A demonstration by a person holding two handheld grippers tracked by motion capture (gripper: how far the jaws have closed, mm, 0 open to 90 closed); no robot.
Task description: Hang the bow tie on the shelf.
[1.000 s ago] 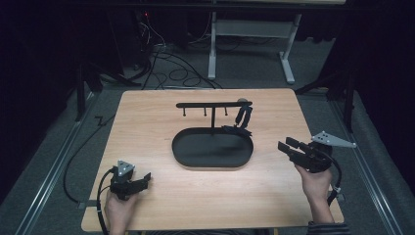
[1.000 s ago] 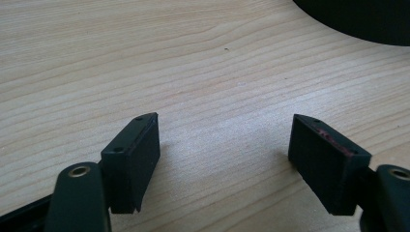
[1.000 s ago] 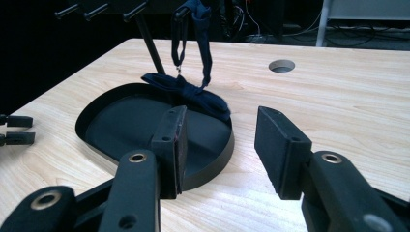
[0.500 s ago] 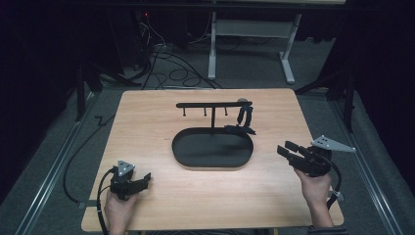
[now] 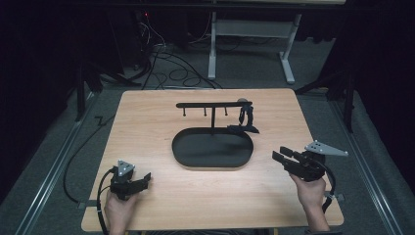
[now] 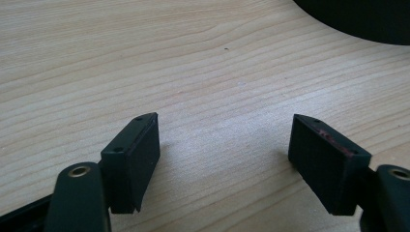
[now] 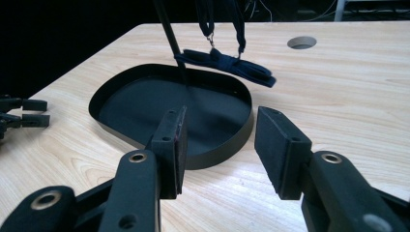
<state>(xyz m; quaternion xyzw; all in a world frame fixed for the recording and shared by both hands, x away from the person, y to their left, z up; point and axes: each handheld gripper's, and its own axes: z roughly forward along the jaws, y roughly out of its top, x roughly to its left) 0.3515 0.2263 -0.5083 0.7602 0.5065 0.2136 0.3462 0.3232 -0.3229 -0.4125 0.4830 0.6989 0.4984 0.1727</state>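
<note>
The dark strap [image 5: 246, 120] hangs from the right end of the rack [image 5: 214, 105], its end draped over the tray [image 5: 213, 149] rim, likely ready for picking. The right gripper [image 5: 283, 155], jaws apart, points towards it. The left gripper [image 5: 143, 180] rests near-left, jaws wide. Wooden table [image 5: 147, 122]; cables [image 5: 161, 58] lie beyond in darkness.

Matt black tray [image 7: 227, 140] on smooth, pale wood-grain table [image 7: 348, 87].
</note>
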